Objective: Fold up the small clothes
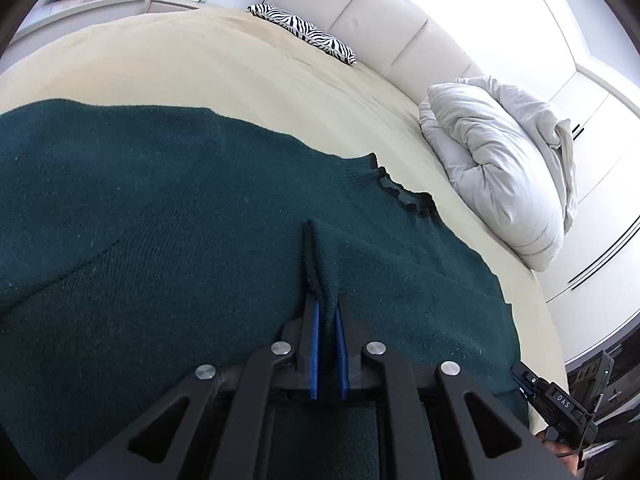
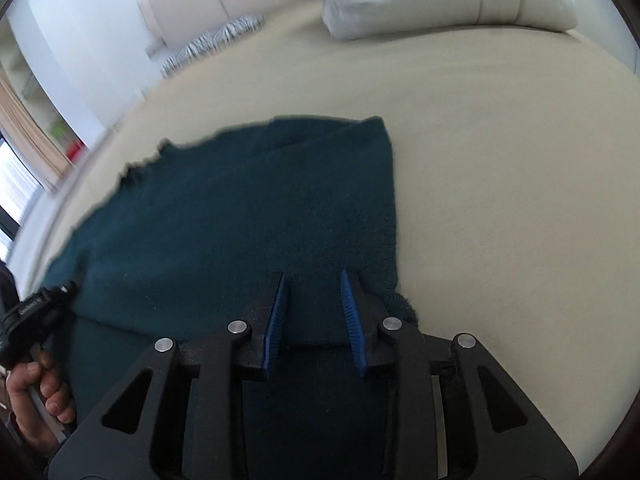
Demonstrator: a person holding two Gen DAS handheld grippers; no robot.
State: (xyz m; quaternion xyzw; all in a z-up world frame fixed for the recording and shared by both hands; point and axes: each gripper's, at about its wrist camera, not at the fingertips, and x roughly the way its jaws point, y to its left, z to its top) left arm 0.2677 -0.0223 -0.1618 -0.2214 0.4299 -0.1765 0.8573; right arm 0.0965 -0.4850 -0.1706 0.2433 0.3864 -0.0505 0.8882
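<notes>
- The bed (image 1: pixel 248 80) fills both views, covered by a smooth cream sheet, with a white padded headboard (image 1: pixel 384 12) curving along its far side.
- A dark green knit sweater (image 1: pixel 160 220) lies spread on the bed, close under both cameras. Its weave is fine and slightly fuzzy, with faint seam lines running across the flat body.
- In the left wrist view the sweater's far edge is straight, then breaks into a wavy ribbed trim (image 1: pixel 404 192) with a darker rim toward the right.
- In the right wrist view the sweater (image 2: pixel 240 208) shows a straight, squared right edge and a jagged left edge; this view is blurred.
- A crumpled white duvet (image 1: pixel 504 160) sits bunched against the headboard, well apart from the sweater.
- A zebra-striped pillow (image 1: pixel 304 32) lies farther along the headboard.
- The left claw (image 1: pixel 327 308) is clenched on a raised pleat of the sweater, which stands up as a narrow ridge between its 2 blue pads.
- The right claw (image 2: pixel 314 280) is released, its 2 blue pads spread apart over the sweater near its right edge, with flat fabric showing between them.
- A hand (image 2: pixel 38 396) grips a black handle at the lower left of the right wrist view.
</notes>
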